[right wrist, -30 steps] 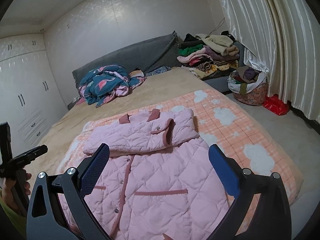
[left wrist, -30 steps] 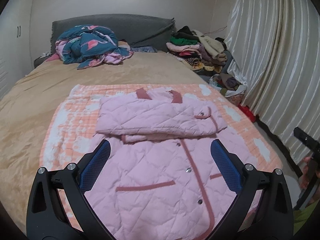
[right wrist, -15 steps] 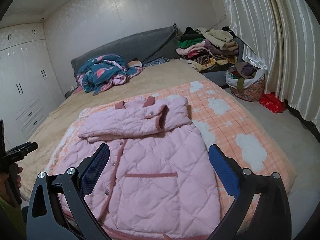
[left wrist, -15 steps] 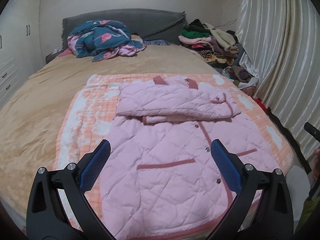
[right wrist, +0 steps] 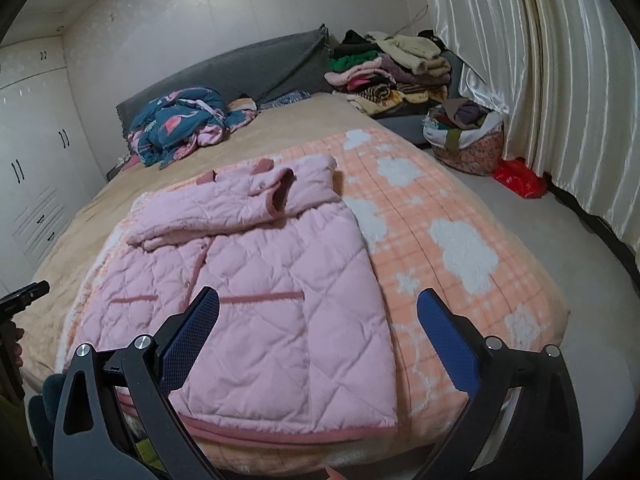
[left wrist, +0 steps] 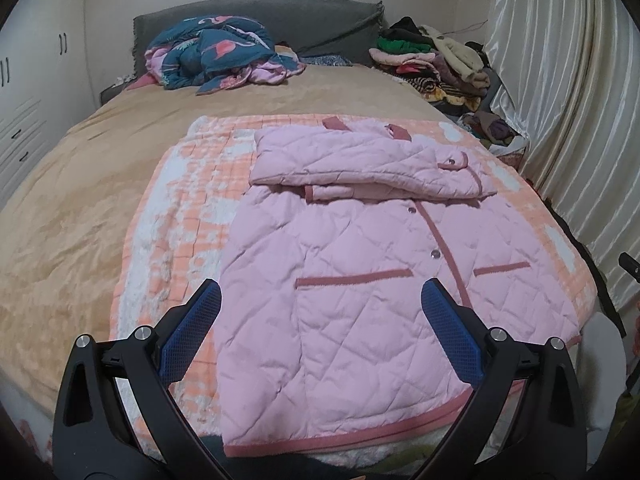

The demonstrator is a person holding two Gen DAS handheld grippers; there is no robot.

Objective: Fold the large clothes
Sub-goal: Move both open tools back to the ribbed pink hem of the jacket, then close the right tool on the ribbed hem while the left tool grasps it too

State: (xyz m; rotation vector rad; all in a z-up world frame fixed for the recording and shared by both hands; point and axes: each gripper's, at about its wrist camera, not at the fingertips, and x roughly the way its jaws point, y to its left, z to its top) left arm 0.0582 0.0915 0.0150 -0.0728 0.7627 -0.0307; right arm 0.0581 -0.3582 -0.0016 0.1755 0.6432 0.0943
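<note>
While both tongs, left (left wrist: 320, 330) and right (right wrist: 318, 330), hang spread, the pink jacket (left wrist: 360, 264) lies just beyond them.

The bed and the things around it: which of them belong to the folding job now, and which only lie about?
For the job:
pink quilted jacket, sleeves already folded across the chest
left gripper and right gripper, jaws open

Lying about:
teal flamingo quilt
stack of clothes
floral basket
red bag
</note>
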